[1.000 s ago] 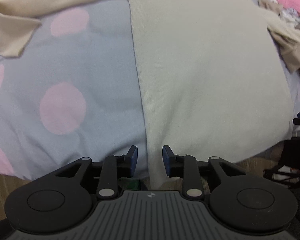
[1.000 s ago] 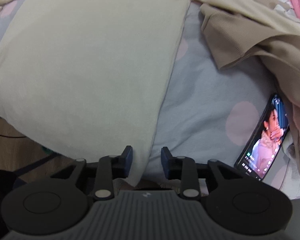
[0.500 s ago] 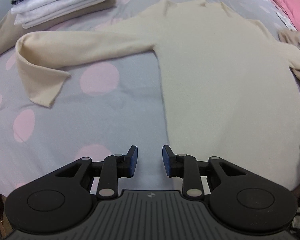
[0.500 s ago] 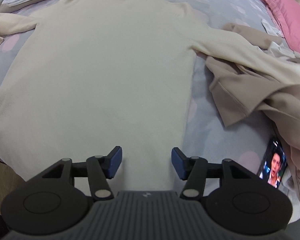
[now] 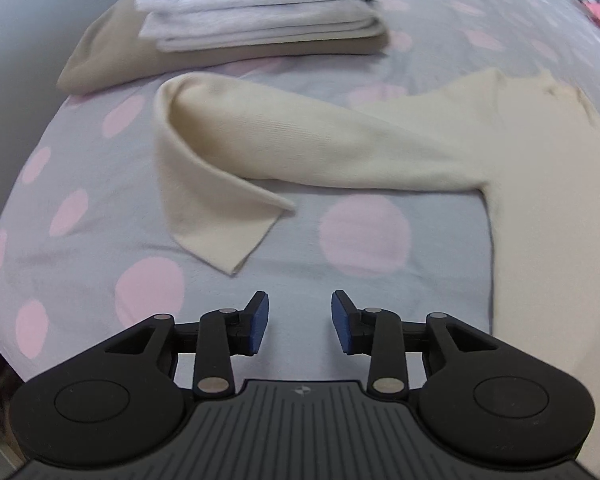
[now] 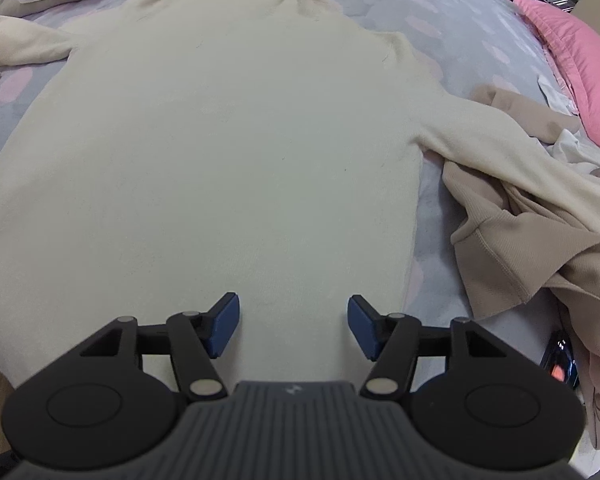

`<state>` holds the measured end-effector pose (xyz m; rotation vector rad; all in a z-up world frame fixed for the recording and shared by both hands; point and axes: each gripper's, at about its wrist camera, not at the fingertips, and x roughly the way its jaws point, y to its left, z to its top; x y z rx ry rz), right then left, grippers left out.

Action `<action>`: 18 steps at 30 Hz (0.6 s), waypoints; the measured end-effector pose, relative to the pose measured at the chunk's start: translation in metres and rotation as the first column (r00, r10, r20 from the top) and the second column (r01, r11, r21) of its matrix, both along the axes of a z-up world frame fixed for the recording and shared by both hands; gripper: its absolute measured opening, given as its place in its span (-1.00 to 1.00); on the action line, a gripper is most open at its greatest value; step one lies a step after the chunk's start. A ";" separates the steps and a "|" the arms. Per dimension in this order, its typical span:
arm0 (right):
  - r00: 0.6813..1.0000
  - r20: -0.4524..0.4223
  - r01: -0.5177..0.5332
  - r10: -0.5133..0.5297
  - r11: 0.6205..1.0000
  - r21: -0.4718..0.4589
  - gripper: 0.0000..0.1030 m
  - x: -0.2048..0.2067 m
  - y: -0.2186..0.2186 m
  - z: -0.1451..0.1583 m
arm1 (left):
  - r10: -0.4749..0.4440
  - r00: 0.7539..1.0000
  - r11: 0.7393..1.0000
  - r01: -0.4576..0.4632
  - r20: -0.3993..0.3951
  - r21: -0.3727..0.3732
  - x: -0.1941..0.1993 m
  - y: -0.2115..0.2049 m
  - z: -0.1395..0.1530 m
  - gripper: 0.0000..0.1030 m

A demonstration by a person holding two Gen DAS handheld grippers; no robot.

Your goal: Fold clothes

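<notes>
Cream sweater [image 6: 220, 152] is spread flat across the middle of the right wrist view on a grey bedspread with pink dots [image 5: 100, 240]. Its sleeve [image 5: 228, 168] is seen folded back on itself at centre left of the left wrist view, below a stack of folded clothes [image 5: 260, 20]. Both the left gripper [image 5: 299, 322] and the right gripper [image 6: 294, 326] are held with jaws parted, nothing gripped. A tan garment [image 6: 520, 240] is crumpled at right.
</notes>
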<state>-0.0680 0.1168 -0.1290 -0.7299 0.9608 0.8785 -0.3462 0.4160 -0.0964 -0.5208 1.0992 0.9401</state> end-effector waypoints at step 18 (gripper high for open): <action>0.999 -0.042 -0.001 0.000 1.000 -0.031 0.23 -0.002 0.017 -0.012 | 0.072 0.994 0.989 -0.082 0.087 0.121 0.000 0.030 -0.017 -0.16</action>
